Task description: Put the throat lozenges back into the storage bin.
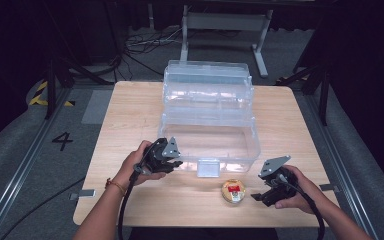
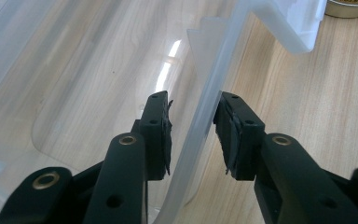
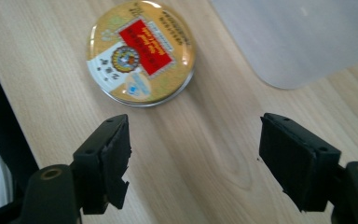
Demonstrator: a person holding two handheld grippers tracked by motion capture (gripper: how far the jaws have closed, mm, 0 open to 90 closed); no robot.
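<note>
- High view: small round tin (image 1: pixel 233 191) flat on the table (image 1: pixel 130 115), just in front of the clear box (image 1: pixel 210 142), beside the right gripper (image 1: pixel 258 197).
- Right gripper view: jaws wide apart, nothing between, tin (image 3: pixel 141 52) ahead.
- Left gripper (image 2: pixel 193 133): jaws straddling the box's front wall (image 2: pixel 205 116), not quite pinching.
- Likely light, rigid, with a slick lid; best taken across the rim.
</note>
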